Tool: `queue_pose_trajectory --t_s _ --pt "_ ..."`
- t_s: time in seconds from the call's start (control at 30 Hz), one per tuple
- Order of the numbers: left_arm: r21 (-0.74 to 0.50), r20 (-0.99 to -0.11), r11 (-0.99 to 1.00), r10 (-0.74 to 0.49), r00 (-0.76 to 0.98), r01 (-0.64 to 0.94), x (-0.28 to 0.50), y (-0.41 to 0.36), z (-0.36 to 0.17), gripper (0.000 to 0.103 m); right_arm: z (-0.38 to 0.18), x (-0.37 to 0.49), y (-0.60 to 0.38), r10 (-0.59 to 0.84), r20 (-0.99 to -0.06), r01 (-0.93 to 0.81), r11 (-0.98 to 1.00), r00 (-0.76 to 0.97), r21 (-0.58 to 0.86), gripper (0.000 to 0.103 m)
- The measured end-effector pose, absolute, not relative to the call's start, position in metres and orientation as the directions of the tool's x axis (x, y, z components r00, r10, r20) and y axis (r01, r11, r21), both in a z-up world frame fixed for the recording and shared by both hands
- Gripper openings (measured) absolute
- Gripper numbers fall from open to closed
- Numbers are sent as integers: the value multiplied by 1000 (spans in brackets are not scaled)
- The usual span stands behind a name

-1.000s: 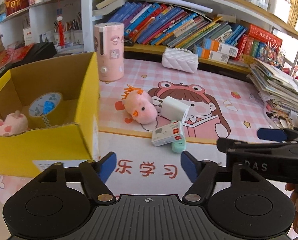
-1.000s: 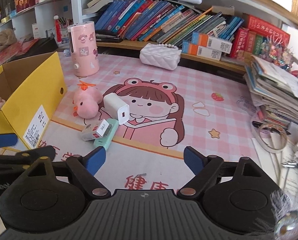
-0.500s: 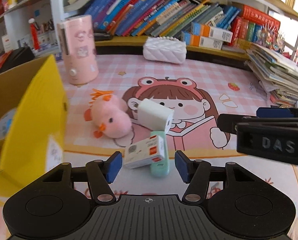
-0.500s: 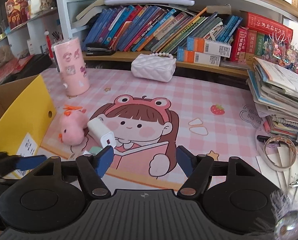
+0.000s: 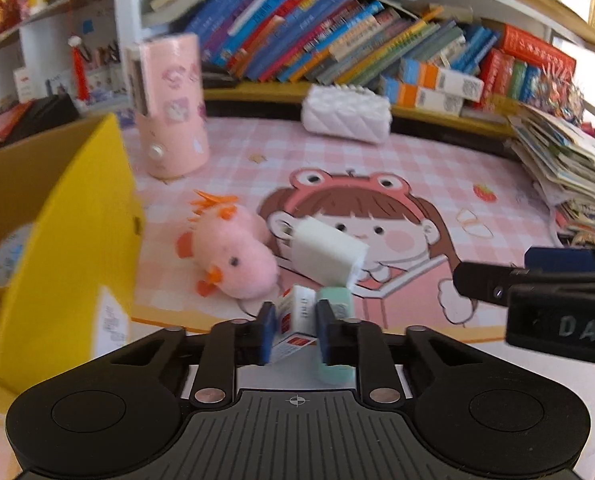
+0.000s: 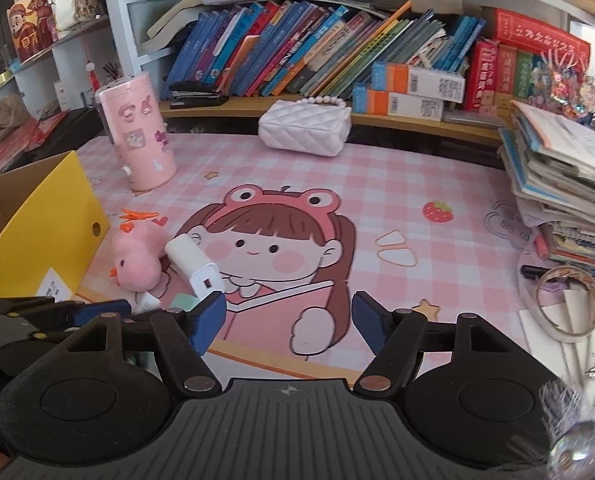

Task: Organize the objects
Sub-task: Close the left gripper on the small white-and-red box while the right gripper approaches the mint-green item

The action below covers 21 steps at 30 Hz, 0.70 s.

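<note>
My left gripper [image 5: 295, 330] is shut on a small white box with red labels [image 5: 295, 320], low over the mat. A mint green case [image 5: 335, 308] lies right beside it. A white charger block [image 5: 325, 256] [image 6: 193, 262] and a pink plush chick [image 5: 233, 256] [image 6: 135, 262] lie just beyond. The open yellow box [image 5: 69, 248] [image 6: 37, 236] stands at the left, with a tape roll [image 5: 1, 260] inside. My right gripper [image 6: 287, 316] is open and empty above the mat, to the right of the left one; it shows in the left wrist view [image 5: 537, 280].
A pink cylinder [image 6: 137, 140] and a white quilted purse [image 6: 303, 130] stand at the back of the pink mat [image 6: 397, 184]. A shelf of books [image 6: 317, 52] runs behind. A stack of books [image 6: 565, 192] and a tape ring [image 6: 569, 306] sit at the right.
My left gripper moved forward and shut on the small white box, which now stands tilted between the pads. My right gripper lifted and stayed open.
</note>
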<state>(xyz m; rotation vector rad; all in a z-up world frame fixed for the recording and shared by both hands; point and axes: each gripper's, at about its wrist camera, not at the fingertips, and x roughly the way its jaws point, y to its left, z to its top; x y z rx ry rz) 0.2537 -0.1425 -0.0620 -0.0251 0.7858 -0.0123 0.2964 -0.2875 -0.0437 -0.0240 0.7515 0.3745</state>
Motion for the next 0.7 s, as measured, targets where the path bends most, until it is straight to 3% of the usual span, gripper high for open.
queue_pose_trajectory --t_s 0.7 --pt "3 -726 1000 23 687 -31 243 -128 -69 13 -54 306 -254 401 -695 -446 886 597 128 68"
